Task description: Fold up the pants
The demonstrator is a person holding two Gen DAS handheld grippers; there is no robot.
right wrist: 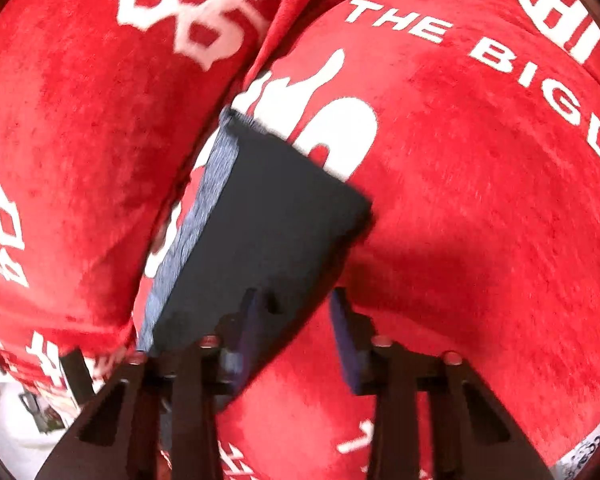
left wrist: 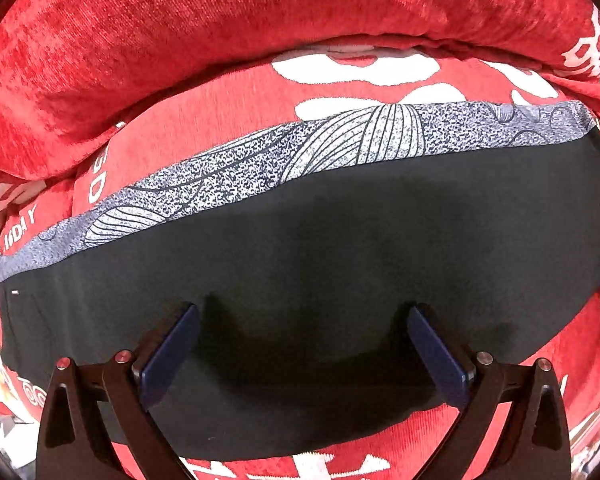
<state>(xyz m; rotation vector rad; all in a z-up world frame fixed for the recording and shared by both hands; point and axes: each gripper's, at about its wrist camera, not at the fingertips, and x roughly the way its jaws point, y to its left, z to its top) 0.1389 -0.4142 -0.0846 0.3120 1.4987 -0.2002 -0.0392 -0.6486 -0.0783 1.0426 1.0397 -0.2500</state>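
Note:
Dark pants [left wrist: 340,240] lie flat in a long strip across a red sofa seat, with a grey patterned band [left wrist: 260,168] along the far edge. My left gripper [left wrist: 303,312] points straight down over the near half of the cloth, jaws wide open and nothing between them. In the right wrist view the pants [right wrist: 276,208] end in a squared corner, with the grey band [right wrist: 204,216] on their left side. My right gripper [right wrist: 296,294] sits low at the near side edge of the pants. Its jaws are narrowly open, the left finger over the cloth and the right one over red seat.
The red seat cushion [right wrist: 480,200] with white lettering spreads to the right of the pants. The sofa's back cushion [left wrist: 220,20] rises just beyond the grey band and also stands left of the pants, as the back cushion [right wrist: 80,120]. A pale floor [right wrist: 4,420] shows at the lower left.

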